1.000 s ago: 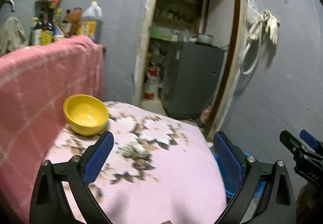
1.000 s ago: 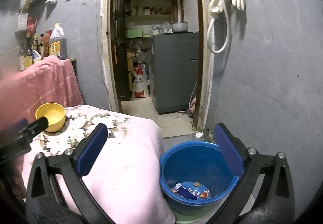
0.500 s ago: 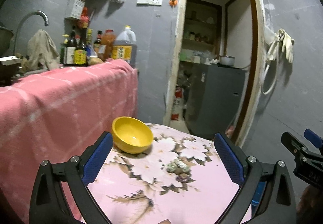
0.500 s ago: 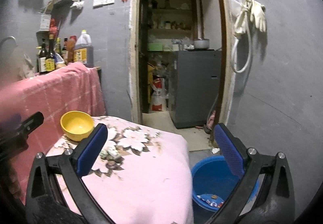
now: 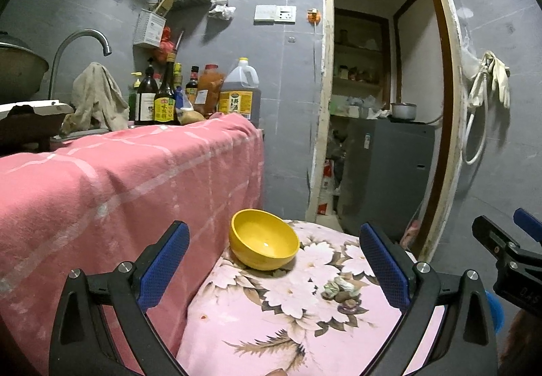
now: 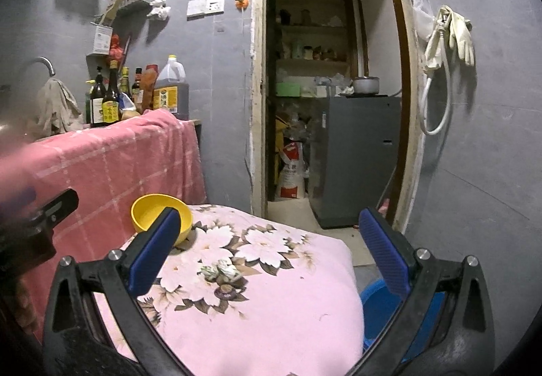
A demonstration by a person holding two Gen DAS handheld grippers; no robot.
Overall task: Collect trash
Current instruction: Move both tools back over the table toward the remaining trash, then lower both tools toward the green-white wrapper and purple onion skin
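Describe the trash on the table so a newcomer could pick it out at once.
Find the low table under the pink floral cloth, beside the pink-draped counter. Near its middle, in front of the yellow bowl, sits a small cluster of crumpled scraps. Unlike the flat printed flowers around them, the scraps are raised and wrinkled, whitish-green and brown.

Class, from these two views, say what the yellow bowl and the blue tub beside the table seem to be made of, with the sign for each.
Yellow bowl: probably plastic or melamine; smooth, evenly coloured, with a soft sheen inside. Blue tub: probably moulded plastic; a uniform bright blue with a rolled rim, though mostly hidden.
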